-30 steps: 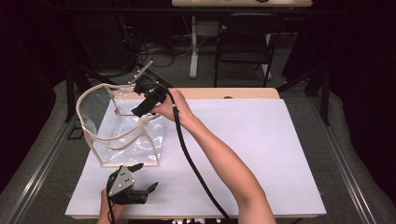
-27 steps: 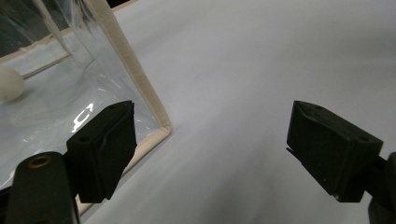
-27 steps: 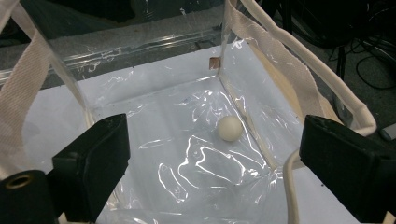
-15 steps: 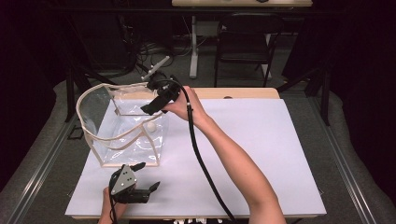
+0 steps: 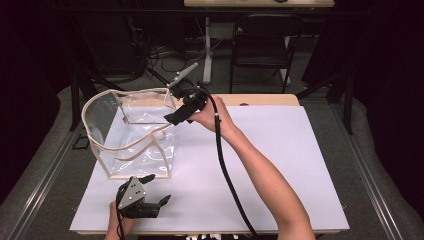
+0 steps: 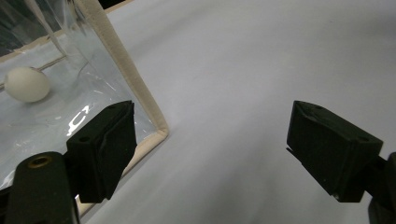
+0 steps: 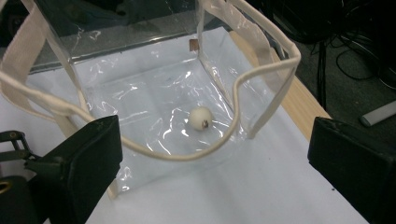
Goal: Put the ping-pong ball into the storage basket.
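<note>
Clear plastic bag with cream trim standing open at left of white table; 1 white ball resting on bag floor, toward near right corner. Left gripper parked low at near edge, just in front of bag's near corner, jaws spread wide, nothing held. In left gripper view, ball visible through bag wall, beyond left jaw. Right gripper hovering over bag's right rim, jaws wide apart and empty. Compared with 1.0 s ago: right gripper lifted and drawn back toward the right, out from over bag mouth; left gripper essentially unmoved. Reading: ball released into bag, placement judged complete, right hand now clearing. In right gripper view, ball lying well below and between the 2 jaws, inside bag, apart from both. Cream handle loop sagging across mouth between gripper and ball; possible snag point for any re-entry.
</note>
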Action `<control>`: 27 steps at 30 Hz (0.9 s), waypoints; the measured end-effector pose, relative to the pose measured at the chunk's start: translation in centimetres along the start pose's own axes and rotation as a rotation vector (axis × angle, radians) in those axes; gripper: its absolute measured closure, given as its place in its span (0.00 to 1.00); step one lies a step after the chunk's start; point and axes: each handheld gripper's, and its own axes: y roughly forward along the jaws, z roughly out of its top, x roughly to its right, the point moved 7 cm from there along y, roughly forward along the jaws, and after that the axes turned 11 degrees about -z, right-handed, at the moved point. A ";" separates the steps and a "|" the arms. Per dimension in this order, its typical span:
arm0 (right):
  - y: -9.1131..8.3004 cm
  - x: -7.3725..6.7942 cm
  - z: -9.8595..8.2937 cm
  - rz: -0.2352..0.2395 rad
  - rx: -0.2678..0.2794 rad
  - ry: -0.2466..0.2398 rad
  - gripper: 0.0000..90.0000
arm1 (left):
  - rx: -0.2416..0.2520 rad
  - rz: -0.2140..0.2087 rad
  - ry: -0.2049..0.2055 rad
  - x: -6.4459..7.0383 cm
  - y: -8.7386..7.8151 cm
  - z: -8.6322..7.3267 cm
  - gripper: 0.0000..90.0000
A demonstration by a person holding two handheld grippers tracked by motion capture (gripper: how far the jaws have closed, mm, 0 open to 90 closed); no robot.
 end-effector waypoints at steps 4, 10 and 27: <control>-0.3 0.4 -1.0 -0.008 -0.010 -0.001 0.03 | 0.001 0.002 0.000 0.0 -0.1 0.0 0.18; -0.6 0.9 -2.9 -0.029 -0.030 0.005 0.03 | 0.003 -0.002 0.004 0.0 -0.1 0.0 0.18; -2.3 1.5 -7.1 -0.056 -0.032 0.011 0.03 | 0.006 -0.004 0.001 0.0 -0.2 0.0 0.18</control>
